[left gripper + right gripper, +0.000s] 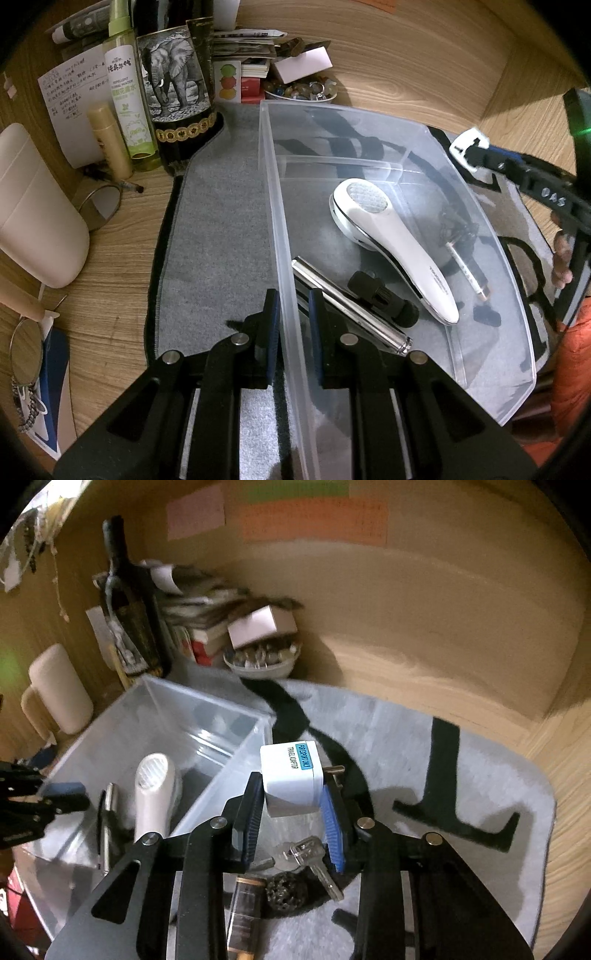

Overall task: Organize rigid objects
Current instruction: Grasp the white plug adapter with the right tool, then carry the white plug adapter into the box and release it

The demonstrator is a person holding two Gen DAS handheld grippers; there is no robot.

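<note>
A clear plastic bin [491, 236] stands on a grey mat [221, 221]. My left gripper [293, 306] is shut on the bin's left wall. In the bin lie a white handheld device [388, 240], a silver metal cylinder [354, 306], a small black part [384, 299] and a thin pen [467, 269]. My right gripper [291, 805] is shut on a white travel adapter [290, 775] and holds it above the mat, just right of the bin [110, 731]. Under it lie keys [306, 856], a dark ball [286, 890] and a brown tube [245, 908]. The adapter shows at the right of the left wrist view [469, 147].
A bottle with an elephant label [177, 92], a green spray bottle [127, 99], a beige tube [109, 140], a white container [33, 214], papers and a bowl of stones [301, 92] crowd the wooden desk's back left. Wooden walls enclose the back and right.
</note>
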